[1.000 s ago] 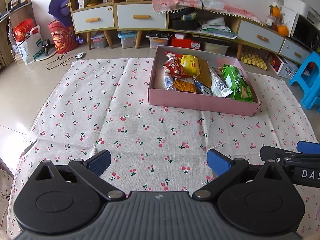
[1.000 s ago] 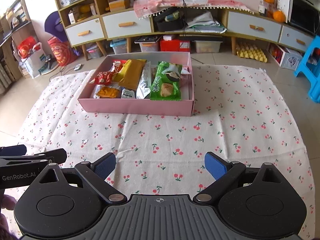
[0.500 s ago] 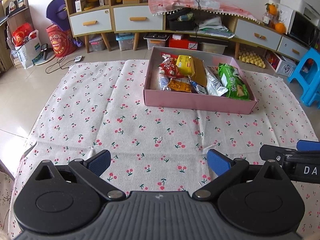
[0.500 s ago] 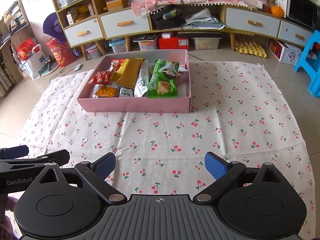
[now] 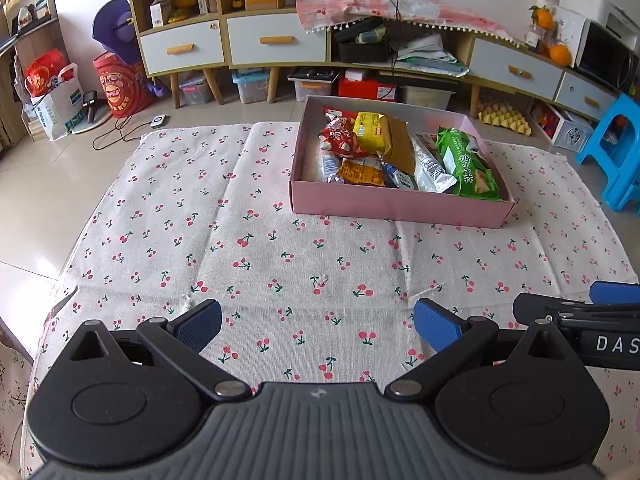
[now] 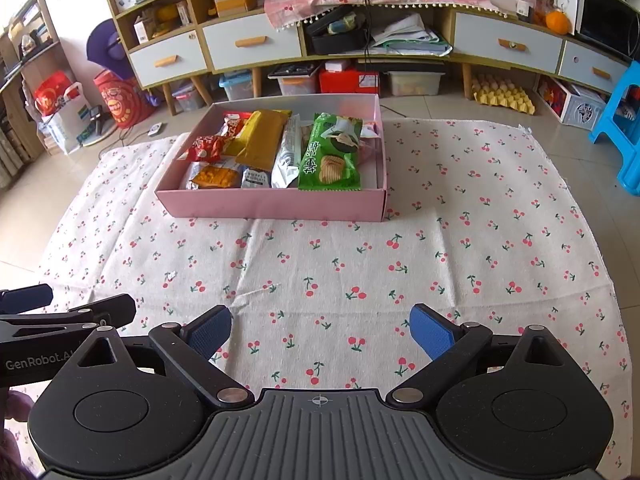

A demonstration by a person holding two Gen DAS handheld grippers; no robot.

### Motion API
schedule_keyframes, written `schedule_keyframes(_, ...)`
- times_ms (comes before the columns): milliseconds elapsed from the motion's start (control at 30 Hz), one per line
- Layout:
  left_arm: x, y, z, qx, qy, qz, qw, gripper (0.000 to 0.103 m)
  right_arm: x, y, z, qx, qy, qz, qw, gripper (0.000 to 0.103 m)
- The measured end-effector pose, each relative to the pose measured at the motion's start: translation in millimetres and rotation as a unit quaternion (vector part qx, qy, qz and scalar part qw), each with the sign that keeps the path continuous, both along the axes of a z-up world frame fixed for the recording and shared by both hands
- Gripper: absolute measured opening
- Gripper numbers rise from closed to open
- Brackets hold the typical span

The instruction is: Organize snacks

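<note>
Snacks [image 6: 280,152]: light, crinkly, slippery packs in pink box [image 6: 272,204]; I'd pinch an edge seam.
Grippers: left [image 5: 318,322] & right [image 6: 320,330] both wide open, holding nothing.

The right hand-held gripper [image 6: 320,330] hovers agape over the cherry-print cloth [image 6: 460,220], well short of the pink box [image 6: 272,203] of snacks [image 6: 329,152].

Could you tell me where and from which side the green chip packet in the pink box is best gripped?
Probably from above, pinching the near sealed end of the green chip packet. It lies flat atop the other snacks, and the pink box wall blocks a sideways approach.
</note>
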State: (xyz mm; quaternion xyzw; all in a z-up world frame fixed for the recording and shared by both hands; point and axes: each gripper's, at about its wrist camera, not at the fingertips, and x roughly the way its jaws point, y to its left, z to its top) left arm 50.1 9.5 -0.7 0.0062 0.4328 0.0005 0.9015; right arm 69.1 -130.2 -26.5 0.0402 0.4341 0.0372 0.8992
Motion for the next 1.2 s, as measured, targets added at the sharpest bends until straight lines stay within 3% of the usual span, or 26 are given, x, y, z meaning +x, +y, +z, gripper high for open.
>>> schedule_keyframes(1200, -1.5, -0.7, -0.5, 0.004, 0.002, -0.004, 1.0, 0.102, -0.3, 0.6, -1.1, 0.0, 0.002, 0.001, 1.0, 0.098)
